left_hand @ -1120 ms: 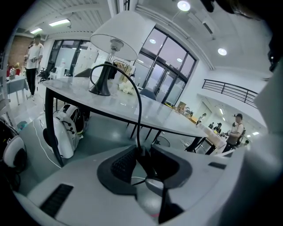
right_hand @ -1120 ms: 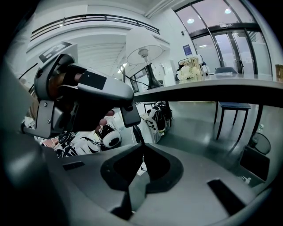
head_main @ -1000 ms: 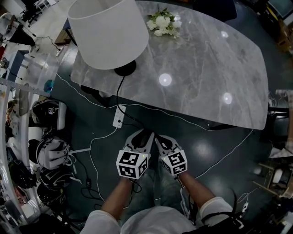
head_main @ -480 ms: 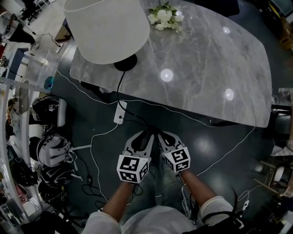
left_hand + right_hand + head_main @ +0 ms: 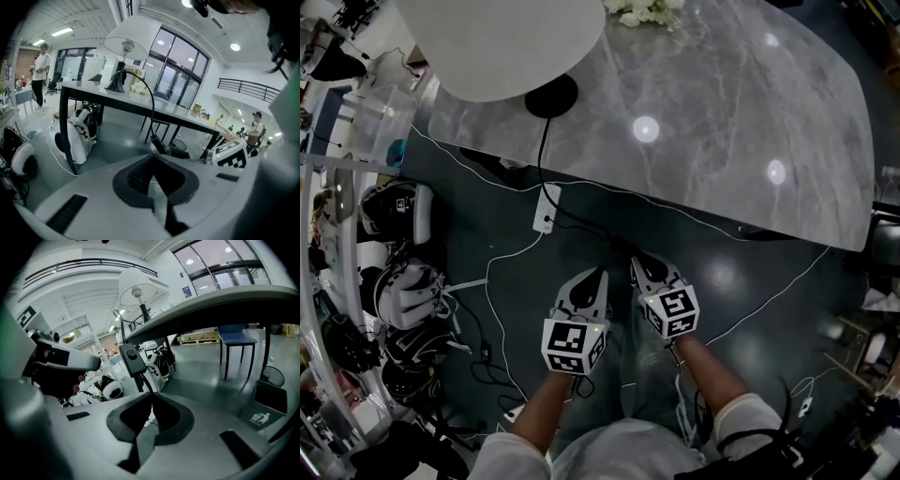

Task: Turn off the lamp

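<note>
1. The table lamp (image 5: 525, 66) stands at the near left corner of the grey marble table (image 5: 722, 122), its white shade (image 5: 459, 47) over a round black base (image 5: 551, 95). A black cord (image 5: 541, 150) drops off the table edge to an inline switch (image 5: 547, 208) that hangs just below, clear of the floor (image 5: 741, 309)
2. Handling, as a judgement: the shade looks thin and easily dented and the lamp top-heavy, so neither is a place to push. The switch is small, light, rigid plastic, but it dangles on a limp cord and would swing away from a one-sided poke. Better to steady its body and press the button (image 5: 131, 354) on its face
3. The left hand-held gripper (image 5: 596, 274) has just been closing; its jaws now meet with nothing between them, and the switch lies beyond their tips
4. The right hand-held gripper (image 5: 639, 261) likewise has its jaws together and empty, aimed up toward the switch but apart from it
5. Both sit low over the floor, side by side, short of the table
</note>
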Demonstrator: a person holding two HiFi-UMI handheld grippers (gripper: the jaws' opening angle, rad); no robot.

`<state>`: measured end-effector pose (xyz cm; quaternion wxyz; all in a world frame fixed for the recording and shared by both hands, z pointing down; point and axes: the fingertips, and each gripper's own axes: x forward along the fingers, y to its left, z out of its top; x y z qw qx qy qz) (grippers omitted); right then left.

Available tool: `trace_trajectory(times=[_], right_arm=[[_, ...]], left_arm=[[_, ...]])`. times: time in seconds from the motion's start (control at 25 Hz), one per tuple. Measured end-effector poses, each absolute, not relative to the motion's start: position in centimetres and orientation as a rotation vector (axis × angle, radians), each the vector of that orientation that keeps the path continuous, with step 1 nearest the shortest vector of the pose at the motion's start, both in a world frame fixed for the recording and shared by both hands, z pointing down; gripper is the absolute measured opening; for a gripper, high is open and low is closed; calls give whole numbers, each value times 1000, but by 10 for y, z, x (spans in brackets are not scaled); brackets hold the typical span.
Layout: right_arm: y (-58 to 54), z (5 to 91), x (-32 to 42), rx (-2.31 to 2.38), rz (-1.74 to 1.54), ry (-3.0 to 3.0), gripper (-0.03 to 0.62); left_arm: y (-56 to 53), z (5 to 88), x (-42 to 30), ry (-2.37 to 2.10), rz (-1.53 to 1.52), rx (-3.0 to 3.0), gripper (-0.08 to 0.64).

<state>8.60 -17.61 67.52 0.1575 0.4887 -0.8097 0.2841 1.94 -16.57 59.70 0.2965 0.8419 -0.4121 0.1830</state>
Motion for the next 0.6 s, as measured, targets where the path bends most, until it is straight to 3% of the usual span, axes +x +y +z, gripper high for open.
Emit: trace_trajectory(times=[0.6], right_arm=[[-211,742,95,1449,971,-2306,9]], left_arm=[[-166,655,10,-1133,502,2213,6]])
